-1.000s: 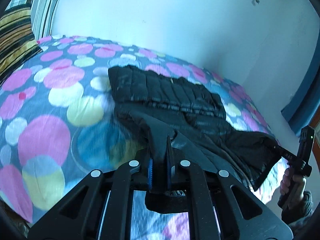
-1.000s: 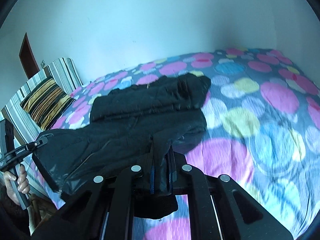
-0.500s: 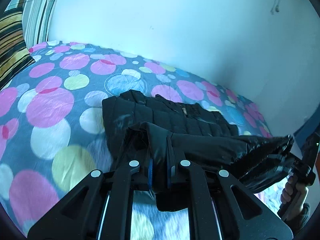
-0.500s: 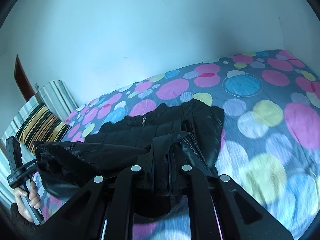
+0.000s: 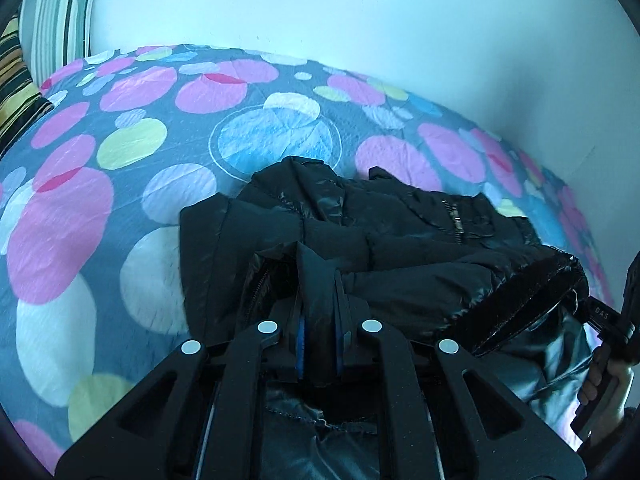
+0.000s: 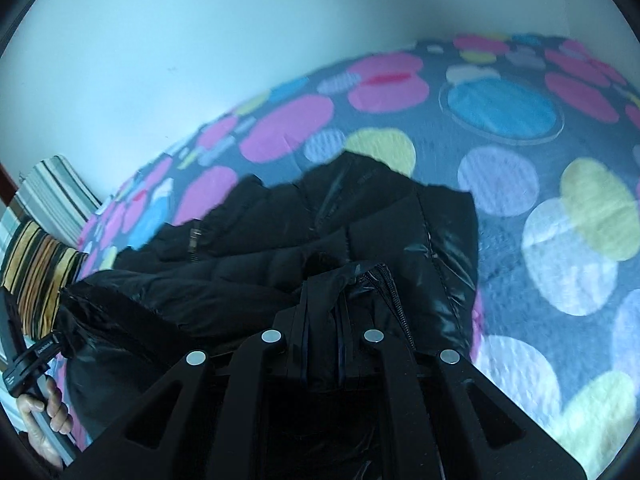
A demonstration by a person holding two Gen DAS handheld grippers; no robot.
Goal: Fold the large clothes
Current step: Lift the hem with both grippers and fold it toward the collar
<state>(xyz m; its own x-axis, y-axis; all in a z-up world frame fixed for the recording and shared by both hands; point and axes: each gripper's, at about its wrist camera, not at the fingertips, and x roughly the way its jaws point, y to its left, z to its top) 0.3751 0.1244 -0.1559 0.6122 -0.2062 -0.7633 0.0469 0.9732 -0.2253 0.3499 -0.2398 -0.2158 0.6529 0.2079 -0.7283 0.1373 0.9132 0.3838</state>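
Both sets of fingers are clenched on the near hem of the black puffer jacket (image 5: pixel 400 248): the left gripper (image 5: pixel 319 344) low in the frame's centre, the right gripper (image 6: pixel 322 344) likewise (fabric bunched between the pads). Since a second ago the hem has been carried forward over the quilted body, which now fills mid-frame on the spotted bedspread (image 5: pixel 120 184); the fold looks nearly laid. The opposite hand (image 5: pixel 604 376) shows at the lower right edge, gripping its handle upright.
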